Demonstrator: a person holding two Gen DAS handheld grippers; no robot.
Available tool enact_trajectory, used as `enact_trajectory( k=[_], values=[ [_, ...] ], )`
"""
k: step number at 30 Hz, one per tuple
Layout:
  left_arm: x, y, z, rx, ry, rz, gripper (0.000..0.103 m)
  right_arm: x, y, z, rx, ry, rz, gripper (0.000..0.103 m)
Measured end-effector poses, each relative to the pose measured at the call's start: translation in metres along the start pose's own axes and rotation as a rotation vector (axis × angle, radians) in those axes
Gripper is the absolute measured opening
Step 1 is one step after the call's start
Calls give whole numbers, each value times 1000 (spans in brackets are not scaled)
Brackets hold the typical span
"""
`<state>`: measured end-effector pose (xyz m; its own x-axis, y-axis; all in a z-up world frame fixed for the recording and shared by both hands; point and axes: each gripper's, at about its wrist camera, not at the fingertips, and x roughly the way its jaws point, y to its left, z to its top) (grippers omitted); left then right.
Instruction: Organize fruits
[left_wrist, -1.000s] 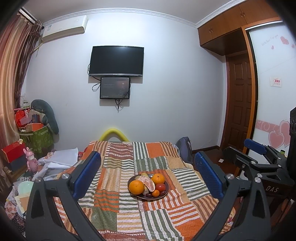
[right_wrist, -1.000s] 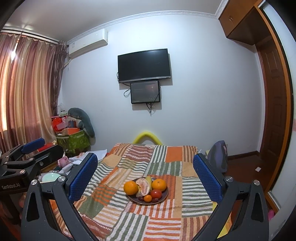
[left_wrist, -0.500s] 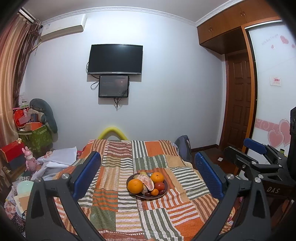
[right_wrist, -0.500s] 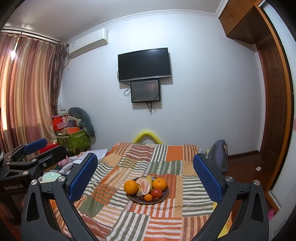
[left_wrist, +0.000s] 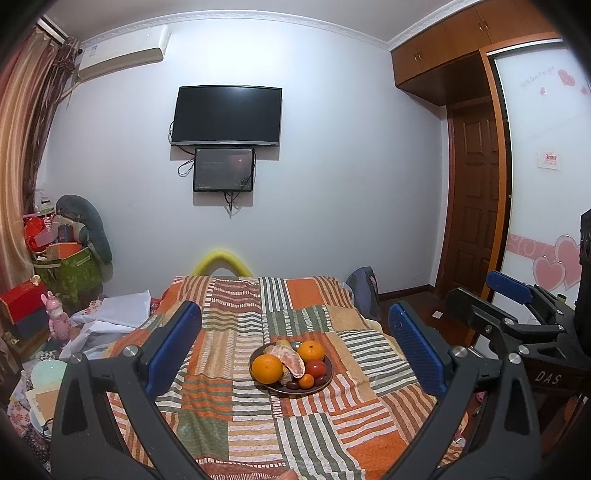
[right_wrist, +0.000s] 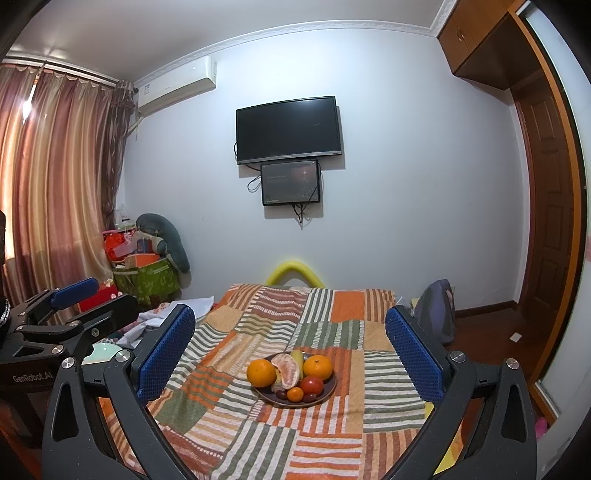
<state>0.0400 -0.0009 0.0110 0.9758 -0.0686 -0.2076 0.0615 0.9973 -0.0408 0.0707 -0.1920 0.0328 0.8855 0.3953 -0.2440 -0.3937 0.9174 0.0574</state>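
Note:
A dark plate (left_wrist: 320, 384) of fruit sits on a striped patchwork cloth (left_wrist: 236, 413) over a table. It holds two oranges (left_wrist: 266, 368), a peeled pomelo piece (left_wrist: 290, 362), a red tomato (left_wrist: 315, 368), a small orange and dark fruits. The plate also shows in the right wrist view (right_wrist: 327, 392). My left gripper (left_wrist: 293, 339) is open and empty, held back from the plate. My right gripper (right_wrist: 290, 339) is open and empty, also short of the plate. Each gripper shows at the edge of the other's view.
A wall with a TV (left_wrist: 227, 116) and small screen stands behind the table. Boxes, bags and cloth are piled at the left (left_wrist: 70, 273). A brown door (left_wrist: 476, 199) and wardrobe are at the right. A backpack (right_wrist: 436, 314) leans beside the table's far right corner.
Both views have shifted slightly; the plate sits a little lower and nearer the centre. Both grippers stay open and empty.

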Motion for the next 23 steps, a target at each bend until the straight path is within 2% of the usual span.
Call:
enact_trajectory(
  k=[23],
  values=[
    [4,5,-2,-6,29,-27,103,2,-1,0,2,9,-1,103]
  ],
)
